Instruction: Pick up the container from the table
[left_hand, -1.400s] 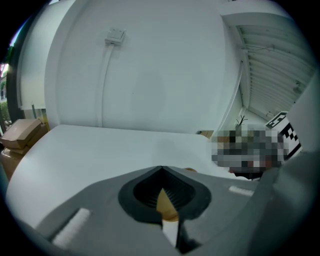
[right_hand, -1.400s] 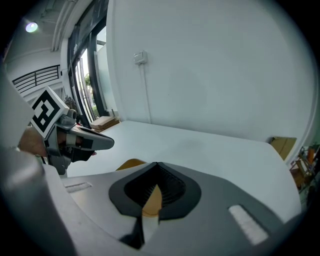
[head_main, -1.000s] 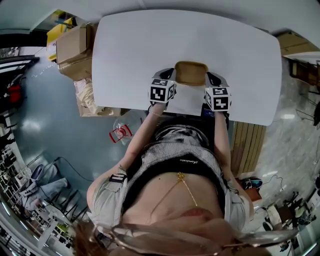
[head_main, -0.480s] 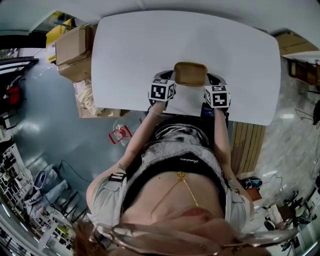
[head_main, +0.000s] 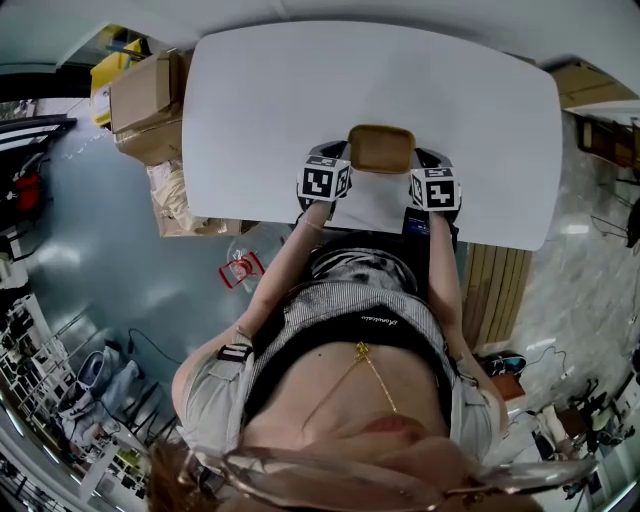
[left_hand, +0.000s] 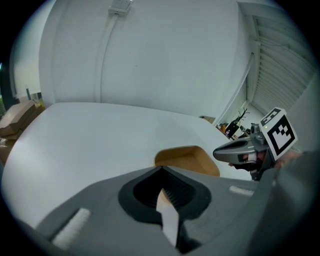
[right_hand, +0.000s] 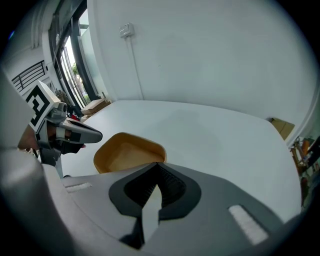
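Note:
The container (head_main: 381, 147) is a tan, shallow tray with rounded corners, near the front edge of the white table (head_main: 260, 100). A white flap (head_main: 370, 205) reaches from it toward the person. My left gripper (head_main: 335, 165) is at the tray's left side and my right gripper (head_main: 425, 168) at its right. In the left gripper view the jaws (left_hand: 167, 212) are shut on a thin white edge, with the tray (left_hand: 187, 159) just beyond. The right gripper view shows the same: jaws (right_hand: 151, 207) shut on a white edge, the tray (right_hand: 125, 152) ahead to the left.
Cardboard boxes (head_main: 145, 100) stand on the floor left of the table. A wooden slatted panel (head_main: 490, 290) stands below the table's right part. A white wall (left_hand: 165, 55) rises behind the table's far edge. The person's body fills the lower head view.
The right gripper's marker cube has edged slightly up the picture; the tray and the left gripper stay where they were.

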